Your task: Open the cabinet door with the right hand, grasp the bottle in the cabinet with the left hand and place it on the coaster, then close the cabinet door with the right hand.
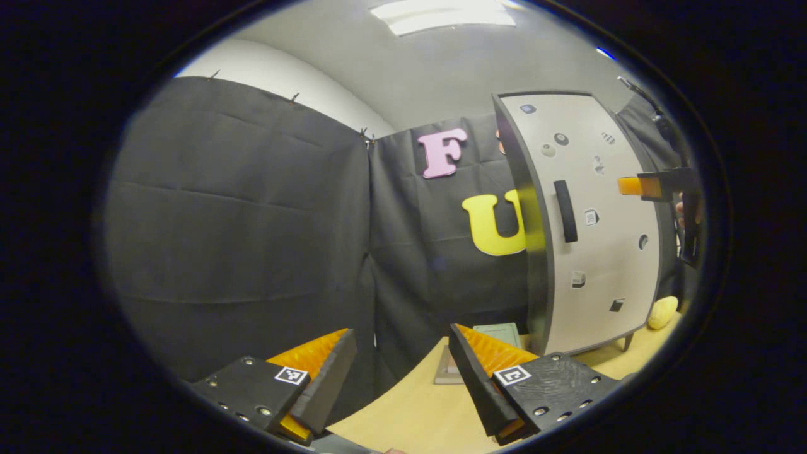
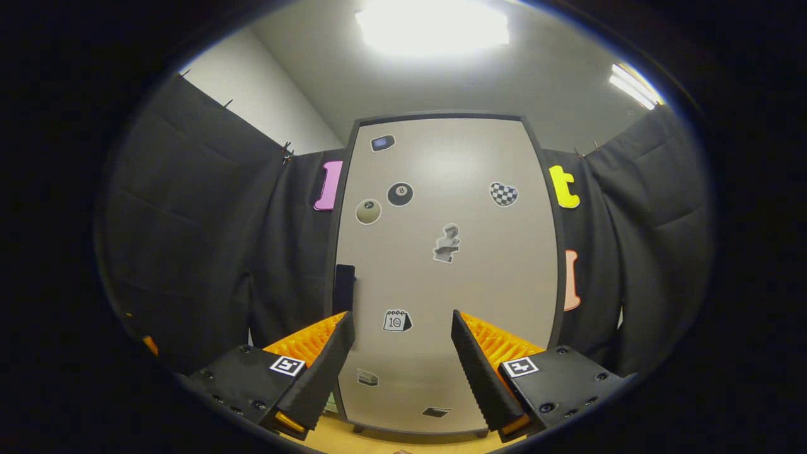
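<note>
Faced the shut cabinet door (image 2: 444,271) with right gripper (image 2: 402,362) spread wide, empty; left gripper (image 1: 403,372) likewise wide above bench (image 1: 416,410).

the left hand-held gripper (image 1: 400,372) hangs with fingers spread over the table (image 1: 416,410). at far right stands the cabinet (image 1: 586,221) (door shut, dark handle (image 1: 565,211)), the right hand-held gripper (image 1: 630,186) just beside it.
</note>
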A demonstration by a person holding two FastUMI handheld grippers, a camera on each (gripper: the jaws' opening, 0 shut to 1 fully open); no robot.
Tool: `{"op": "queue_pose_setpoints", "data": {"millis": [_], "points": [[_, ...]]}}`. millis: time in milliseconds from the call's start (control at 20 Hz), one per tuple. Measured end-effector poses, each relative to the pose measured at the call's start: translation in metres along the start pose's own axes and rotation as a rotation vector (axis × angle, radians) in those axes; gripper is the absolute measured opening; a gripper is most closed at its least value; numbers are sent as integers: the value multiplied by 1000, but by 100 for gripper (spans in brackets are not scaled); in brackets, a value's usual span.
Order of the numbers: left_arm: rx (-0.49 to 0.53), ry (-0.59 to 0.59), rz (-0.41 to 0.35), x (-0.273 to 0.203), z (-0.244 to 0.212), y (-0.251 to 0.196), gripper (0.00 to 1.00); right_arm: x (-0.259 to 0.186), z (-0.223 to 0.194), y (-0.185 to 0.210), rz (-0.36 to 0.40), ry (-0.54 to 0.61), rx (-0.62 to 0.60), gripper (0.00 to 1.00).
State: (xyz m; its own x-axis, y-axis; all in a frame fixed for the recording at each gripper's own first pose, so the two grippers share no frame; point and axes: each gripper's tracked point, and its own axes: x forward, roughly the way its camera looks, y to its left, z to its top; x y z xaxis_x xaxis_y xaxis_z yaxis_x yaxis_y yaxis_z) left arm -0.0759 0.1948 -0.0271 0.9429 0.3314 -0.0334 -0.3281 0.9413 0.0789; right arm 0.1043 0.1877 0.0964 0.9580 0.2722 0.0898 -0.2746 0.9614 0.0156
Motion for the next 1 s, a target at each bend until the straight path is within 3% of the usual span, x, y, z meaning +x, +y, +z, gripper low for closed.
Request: {"op": "queue_pose_setpoints", "data": {"millis": [450,700,1000], "points": [[-4,34,94,2,-23,58,89,59,-5,47,39,48,-30,97],[-2,31,131,-1,-27,81,89,93,-21,54,5,114,-46,97],[-4,44,163,-5,-37,103,89,122,-34,64,-1,170,19,95]]}}
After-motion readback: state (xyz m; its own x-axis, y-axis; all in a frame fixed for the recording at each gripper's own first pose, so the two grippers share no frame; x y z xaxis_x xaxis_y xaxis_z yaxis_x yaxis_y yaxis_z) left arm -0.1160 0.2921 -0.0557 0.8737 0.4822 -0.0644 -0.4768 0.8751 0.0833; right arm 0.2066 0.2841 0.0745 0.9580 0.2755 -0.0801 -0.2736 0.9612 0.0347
